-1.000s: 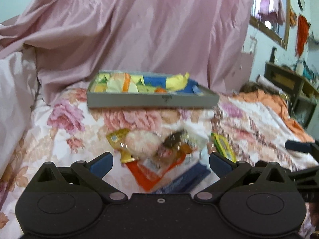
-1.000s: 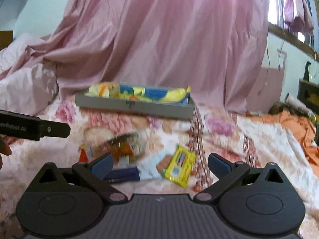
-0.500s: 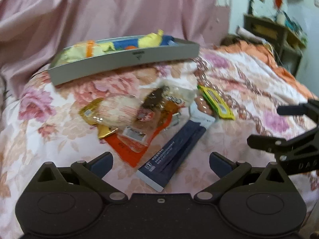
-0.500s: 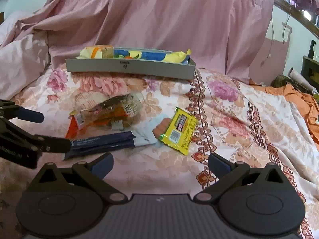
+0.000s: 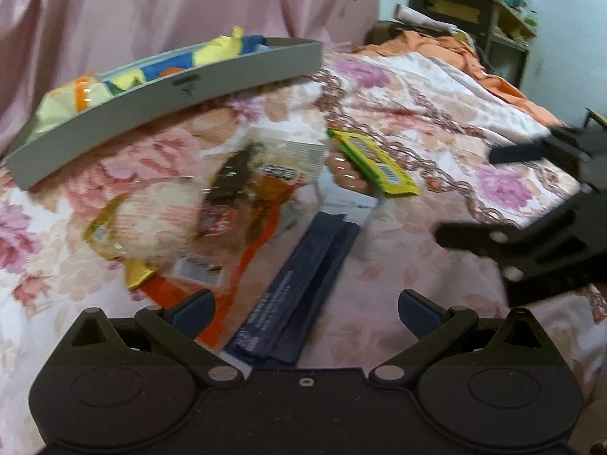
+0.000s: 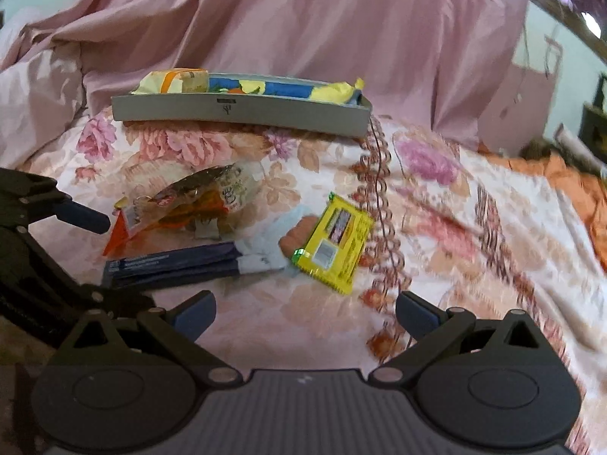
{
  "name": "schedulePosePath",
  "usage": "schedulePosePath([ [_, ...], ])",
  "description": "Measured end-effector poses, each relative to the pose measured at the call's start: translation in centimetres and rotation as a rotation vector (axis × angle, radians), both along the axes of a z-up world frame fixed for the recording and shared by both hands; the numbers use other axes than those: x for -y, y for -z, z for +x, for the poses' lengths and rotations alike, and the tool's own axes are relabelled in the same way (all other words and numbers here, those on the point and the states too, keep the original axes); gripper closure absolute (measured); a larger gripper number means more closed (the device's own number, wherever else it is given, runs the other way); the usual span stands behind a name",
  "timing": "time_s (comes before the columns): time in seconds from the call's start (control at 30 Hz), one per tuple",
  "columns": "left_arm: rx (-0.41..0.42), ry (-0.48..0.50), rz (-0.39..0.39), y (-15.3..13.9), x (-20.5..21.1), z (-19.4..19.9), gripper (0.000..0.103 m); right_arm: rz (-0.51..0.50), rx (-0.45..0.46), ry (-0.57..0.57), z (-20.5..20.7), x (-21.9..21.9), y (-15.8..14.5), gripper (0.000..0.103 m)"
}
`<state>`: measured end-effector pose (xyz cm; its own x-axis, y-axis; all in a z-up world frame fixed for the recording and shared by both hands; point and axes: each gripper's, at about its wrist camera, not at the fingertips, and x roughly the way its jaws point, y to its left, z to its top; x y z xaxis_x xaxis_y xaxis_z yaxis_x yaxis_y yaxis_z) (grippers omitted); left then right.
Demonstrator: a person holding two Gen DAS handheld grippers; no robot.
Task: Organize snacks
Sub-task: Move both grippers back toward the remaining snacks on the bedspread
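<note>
1. The left gripper [image 5: 305, 309] hung low over the floral bedspread [image 5: 436, 125] with its jaws spread wide and nothing held between them.
2. The near end of the dark blue packet [image 5: 303, 284] lay in the gap between those jaws, on the cloth and touching neither finger.
3. Ahead of the left jaw sat a blurred heap: a clear-wrapped pastry [image 5: 155, 223] and a brown snack bag [image 5: 242, 185] lying on an orange wrapper [image 5: 167, 292].
4. Beyond the right jaw, the yellow packet [image 5: 373, 165] lay across a pale sausage pack [image 5: 343, 170].
5. The grey tray [image 5: 170, 102], filled with yellow and blue packets, stood far ahead of both jaws.
6. The right gripper [image 6: 305, 309] was likewise wide open and empty above the bedspread.
7. In the right wrist view, the yellow packet [image 6: 335, 242] lay just ahead of the gap, nearer the right jaw; the dark blue packet [image 6: 174, 265] lay ahead of the left jaw.
8. The pink curtain [image 6: 303, 19] hung behind the tray [image 6: 242, 110].
</note>
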<state>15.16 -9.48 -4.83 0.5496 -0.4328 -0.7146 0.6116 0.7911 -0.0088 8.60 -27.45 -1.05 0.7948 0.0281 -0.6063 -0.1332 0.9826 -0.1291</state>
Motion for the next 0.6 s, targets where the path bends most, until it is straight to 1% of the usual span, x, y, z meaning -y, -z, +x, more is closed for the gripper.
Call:
schedulePosePath([
  [0.1,-0.003,0.052,0.008,0.1,0.7,0.1,0.001,-0.04,0.026,-0.035,1.1,-0.1,-0.1,0.0],
  [0.23,-0.013,0.114,0.03,0.3,1.4,0.8,0.001,-0.045,0.052,-0.08,2.4,0.3,0.1,0.0],
  [0.37,-0.024,0.158,0.048,0.5,1.9,1.7,0.003,0.022,0.043,-0.096,3.5,1.1,0.5,0.0],
  [0.47,-0.032,0.163,0.053,0.6,2.0,2.5,0.009,0.084,0.014,-0.094,4.8,1.8,1.1,0.001],
  [0.53,-0.046,0.154,0.037,0.6,1.8,3.0,0.012,0.139,-0.003,-0.072,5.7,2.6,1.5,0.006],
  [0.6,-0.061,0.138,0.028,0.6,1.6,3.4,0.02,0.204,-0.02,-0.045,6.6,3.5,1.7,0.011],
])
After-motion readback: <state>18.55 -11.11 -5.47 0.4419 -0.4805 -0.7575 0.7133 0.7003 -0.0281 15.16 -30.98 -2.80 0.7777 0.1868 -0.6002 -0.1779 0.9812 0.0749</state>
